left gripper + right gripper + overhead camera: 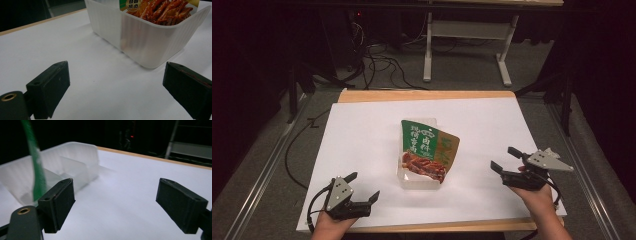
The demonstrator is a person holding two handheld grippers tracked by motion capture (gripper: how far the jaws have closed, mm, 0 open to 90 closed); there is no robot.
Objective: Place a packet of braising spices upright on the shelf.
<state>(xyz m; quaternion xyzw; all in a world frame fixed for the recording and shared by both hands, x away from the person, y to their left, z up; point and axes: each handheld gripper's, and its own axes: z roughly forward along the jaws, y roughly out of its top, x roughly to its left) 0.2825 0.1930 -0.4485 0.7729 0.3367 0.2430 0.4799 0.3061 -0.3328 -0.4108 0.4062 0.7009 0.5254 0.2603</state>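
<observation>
A translucent white plastic tray (408, 176) stands in the middle of the white table sheet (357, 130). A green and brown snack packet (428, 149) printed with glazed meat lies on top of it, sticking out to the right. My left gripper (363, 187) rests low at the front left, open and empty, aimed at the tray's near corner (150, 47). My right gripper (506, 159) hovers at the front right, open and empty. In the right gripper view the tray (72, 160) is at the left, with the packet's green edge (35, 162) beside it.
The white sheet covers a wooden table (422, 95) whose edge shows at the back and front. Behind it, cables (382, 65) lie on the grey floor near a white table frame (467, 45). Metal rails (267, 170) run along both sides.
</observation>
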